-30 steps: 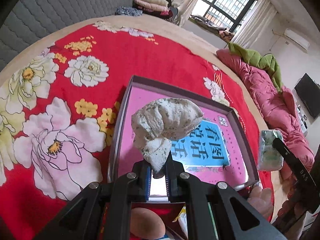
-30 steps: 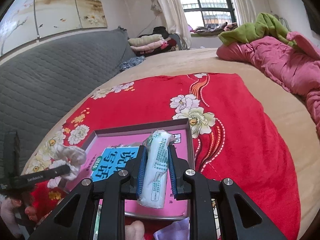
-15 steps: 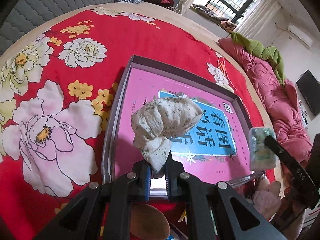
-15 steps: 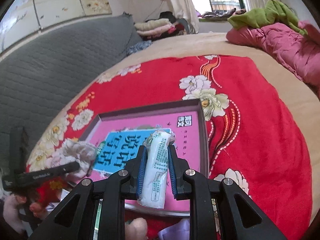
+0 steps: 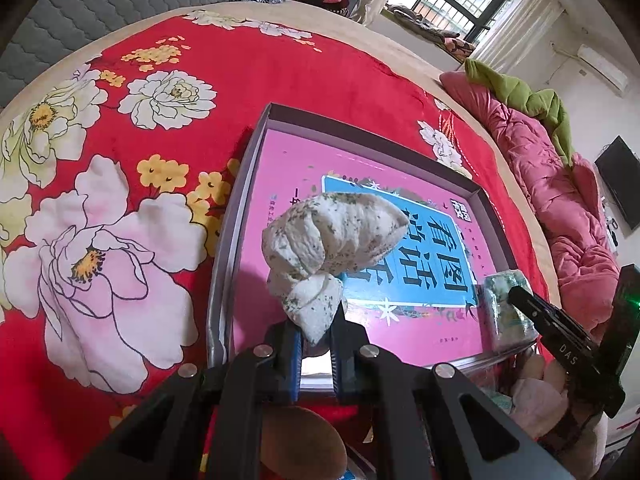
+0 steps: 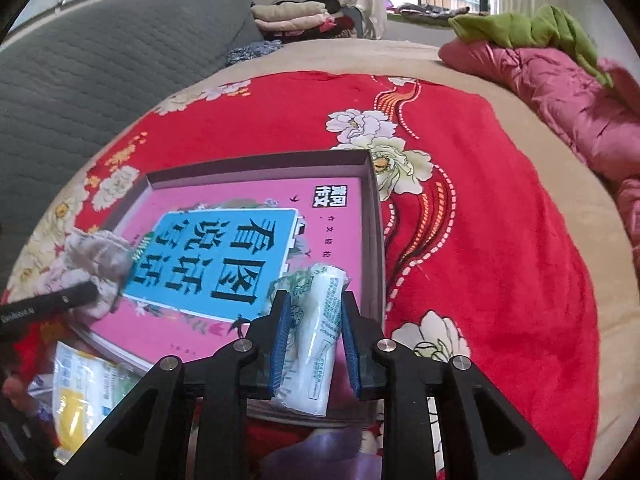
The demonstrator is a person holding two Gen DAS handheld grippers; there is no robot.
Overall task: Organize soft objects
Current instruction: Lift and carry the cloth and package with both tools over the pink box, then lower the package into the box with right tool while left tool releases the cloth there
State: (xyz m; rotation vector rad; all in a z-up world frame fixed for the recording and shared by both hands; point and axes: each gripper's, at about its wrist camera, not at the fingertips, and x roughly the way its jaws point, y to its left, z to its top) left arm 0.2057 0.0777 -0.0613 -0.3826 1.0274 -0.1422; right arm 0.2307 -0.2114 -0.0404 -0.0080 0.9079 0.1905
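My left gripper (image 5: 316,320) is shut on the knotted tail of a white speckled cloth bundle (image 5: 336,236), held over the near left part of a grey-rimmed tray (image 5: 236,208) with a pink and blue printed floor. My right gripper (image 6: 312,304) holds a white and green tissue pack (image 6: 316,320) low over the tray's (image 6: 374,216) near right corner. Its jaws are opening, with the pads still against the pack. The same pack (image 5: 506,308) shows at the right in the left wrist view, and the bundle (image 6: 96,264) at the left in the right wrist view.
The tray lies on a red flowered blanket (image 5: 132,128) on a bed. A pink quilt (image 6: 560,92) with a green cover (image 6: 532,28) lies along the right, and a grey padded headboard (image 6: 80,72) on the left. Plastic-wrapped packs (image 6: 84,392) lie in front of the tray.
My right gripper has sunk toward the tray's near right corner with the tissue pack, and its jaws have spread slightly. The left gripper tipped down a little, still gripping the bundle.
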